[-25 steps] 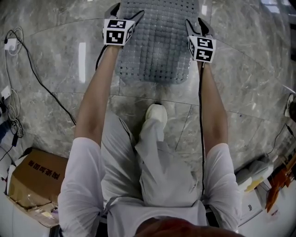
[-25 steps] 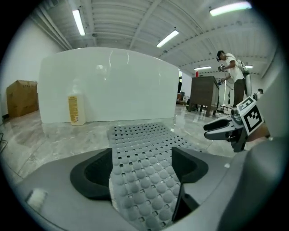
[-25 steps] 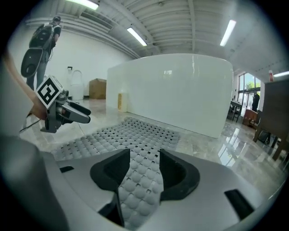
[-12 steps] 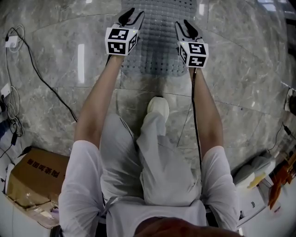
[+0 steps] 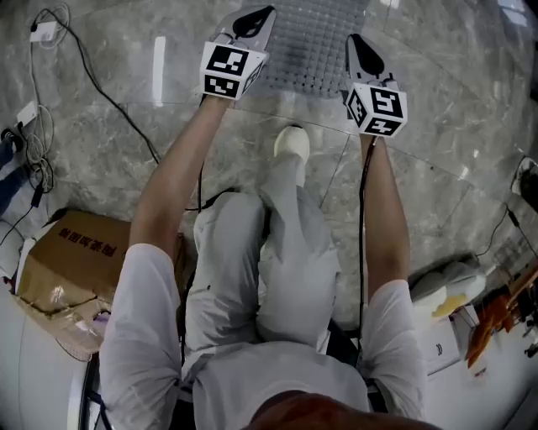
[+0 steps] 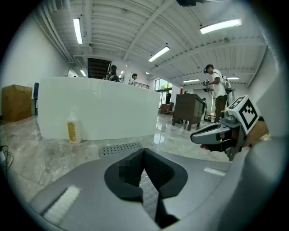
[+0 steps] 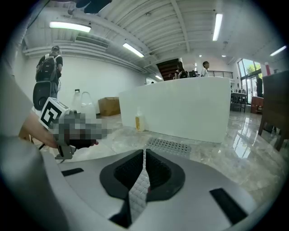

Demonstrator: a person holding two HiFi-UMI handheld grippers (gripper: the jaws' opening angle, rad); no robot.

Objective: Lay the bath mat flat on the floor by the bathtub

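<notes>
Pinching the bath mat [image 5: 313, 46] at its 2 near corners with the left claw [image 5: 255, 21] and right claw [image 5: 361, 49], both just closed on the gridded sheet after standing spread 1 second ago. Raising that edge off the marble floor [image 5: 109, 126], with the far end lying before the white bathtub [image 6: 99, 108]. Likely signals a re-lay, not a finished placement.

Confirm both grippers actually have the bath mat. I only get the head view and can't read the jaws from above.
Observer: The left gripper is shut on the bath mat; its view shows the textured edge pinched between the pads.
Operator: Right one?
Observer: The right gripper has just been closing, and its pads press on the mat's edge too.
Operator: Where's the tub?
Observer: White bathtub straight ahead, a yellow bottle on the floor at its base.
</notes>
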